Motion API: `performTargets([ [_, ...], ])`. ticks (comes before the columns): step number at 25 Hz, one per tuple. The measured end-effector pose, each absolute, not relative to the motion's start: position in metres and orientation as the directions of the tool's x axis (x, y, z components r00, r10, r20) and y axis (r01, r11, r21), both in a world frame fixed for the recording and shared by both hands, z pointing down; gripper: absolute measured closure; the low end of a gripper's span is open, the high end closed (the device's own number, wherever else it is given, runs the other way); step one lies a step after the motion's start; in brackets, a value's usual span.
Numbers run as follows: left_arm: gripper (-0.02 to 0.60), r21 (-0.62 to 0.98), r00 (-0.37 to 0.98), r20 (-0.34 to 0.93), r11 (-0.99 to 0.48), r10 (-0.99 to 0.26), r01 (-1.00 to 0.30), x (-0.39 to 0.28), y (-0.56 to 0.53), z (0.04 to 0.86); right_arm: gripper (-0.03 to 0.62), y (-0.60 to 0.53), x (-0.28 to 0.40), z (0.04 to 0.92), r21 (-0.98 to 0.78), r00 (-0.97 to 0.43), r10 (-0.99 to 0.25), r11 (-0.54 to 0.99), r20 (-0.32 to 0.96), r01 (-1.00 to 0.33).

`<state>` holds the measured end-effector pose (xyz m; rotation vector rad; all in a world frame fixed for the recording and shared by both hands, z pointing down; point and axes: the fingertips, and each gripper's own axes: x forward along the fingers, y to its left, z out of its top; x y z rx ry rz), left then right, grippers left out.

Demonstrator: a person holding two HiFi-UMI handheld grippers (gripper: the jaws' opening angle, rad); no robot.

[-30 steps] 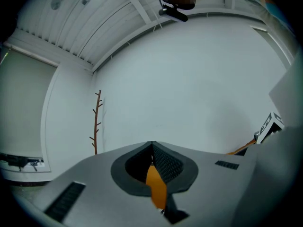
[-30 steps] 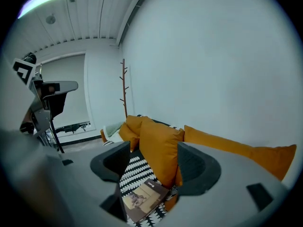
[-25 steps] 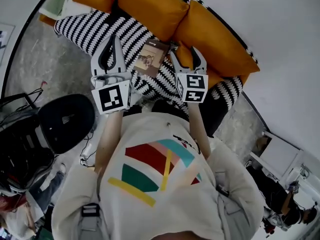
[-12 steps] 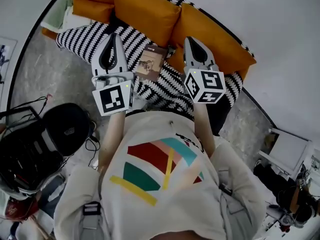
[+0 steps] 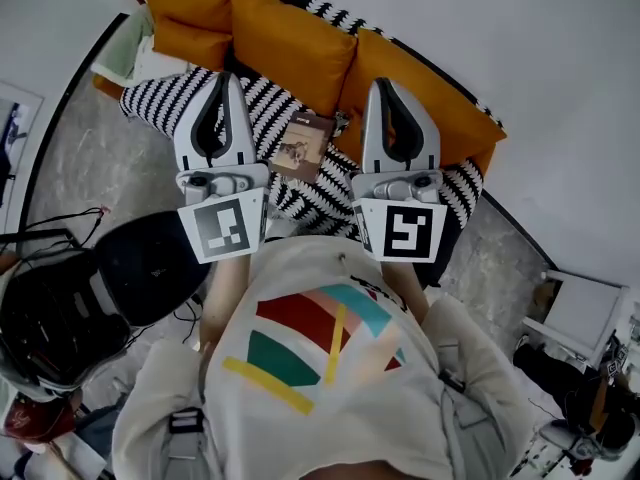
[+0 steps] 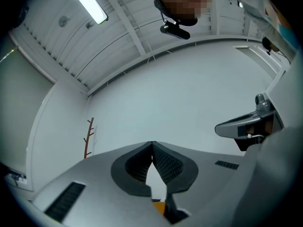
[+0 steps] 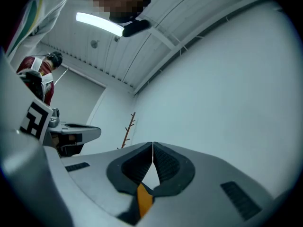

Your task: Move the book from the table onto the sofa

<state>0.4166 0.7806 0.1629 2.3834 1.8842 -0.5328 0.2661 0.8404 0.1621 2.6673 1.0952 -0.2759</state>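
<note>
The book (image 5: 302,146), brown with a picture on its cover, lies flat on the sofa's black-and-white striped seat (image 5: 170,63), in front of the orange back cushions (image 5: 290,38). Neither gripper touches it. In the head view my left gripper (image 5: 223,80) is raised to the book's left and my right gripper (image 5: 386,88) to its right. Both gripper views look above level at a white wall. The left gripper (image 6: 152,144) is shut and empty. The right gripper (image 7: 152,144) has just been closing and now stands shut with nothing between its jaws.
A round black table top (image 5: 150,263) sits at my lower left beside dark bags and cables (image 5: 50,318). A white cabinet (image 5: 585,308) stands at the right. A bare branch-like coat stand (image 6: 88,136) leans by the wall behind the sofa.
Both grippers have lifted up away from the sofa seat, the right one more. The right gripper's jaws went from open to shut. The book stays on the seat.
</note>
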Motion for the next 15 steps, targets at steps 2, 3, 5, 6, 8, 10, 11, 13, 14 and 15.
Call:
performTargets([
  [2, 0.574, -0.167, 0.19, -0.321, -0.253, 0.928, 0.953, 0.415, 0.777, 0.166, 0.58, 0.835, 0.271, 0.161, 0.181, 0.7, 0.663, -0.679, -0.266, 0.712],
  [3, 0.574, -0.166, 0.189, -0.325, -0.252, 0.927, 0.953, 0.415, 0.775, 0.171, 0.58, 0.834, 0.273, 0.162, 0.179, 0.705, 0.661, -0.684, -0.258, 0.707],
  [5, 0.574, -0.178, 0.181, -0.321, -0.247, 0.93, 0.953, 0.411, 0.775, 0.172, 0.58, 0.831, 0.274, 0.166, 0.155, 0.714, 0.657, -0.7, -0.241, 0.697],
  [6, 0.574, -0.182, 0.176, -0.319, -0.243, 0.931, 0.953, 0.407, 0.776, 0.165, 0.58, 0.83, 0.273, 0.166, 0.148, 0.712, 0.661, -0.7, -0.236, 0.699],
  [8, 0.574, -0.184, 0.17, -0.32, -0.238, 0.932, 0.954, 0.402, 0.776, 0.155, 0.58, 0.828, 0.272, 0.164, 0.154, 0.697, 0.675, -0.683, -0.243, 0.714],
  [10, 0.574, -0.186, 0.168, -0.323, -0.237, 0.931, 0.954, 0.402, 0.775, 0.153, 0.58, 0.826, 0.271, 0.165, 0.149, 0.687, 0.685, -0.673, -0.242, 0.724],
  [11, 0.574, -0.188, 0.168, -0.326, -0.238, 0.93, 0.953, 0.402, 0.774, 0.153, 0.58, 0.825, 0.271, 0.167, 0.136, 0.686, 0.689, -0.675, -0.233, 0.725],
  [13, 0.574, -0.192, 0.168, -0.331, -0.241, 0.929, 0.951, 0.401, 0.772, 0.152, 0.58, 0.825, 0.269, 0.171, 0.12, 0.683, 0.697, -0.676, -0.218, 0.728],
  [14, 0.574, -0.195, 0.168, -0.331, -0.242, 0.928, 0.951, 0.401, 0.772, 0.152, 0.58, 0.825, 0.269, 0.172, 0.125, 0.68, 0.703, -0.67, -0.21, 0.732],
  [15, 0.574, -0.198, 0.169, -0.329, -0.243, 0.929, 0.95, 0.401, 0.771, 0.153, 0.58, 0.826, 0.269, 0.174, 0.14, 0.674, 0.711, -0.661, -0.199, 0.738],
])
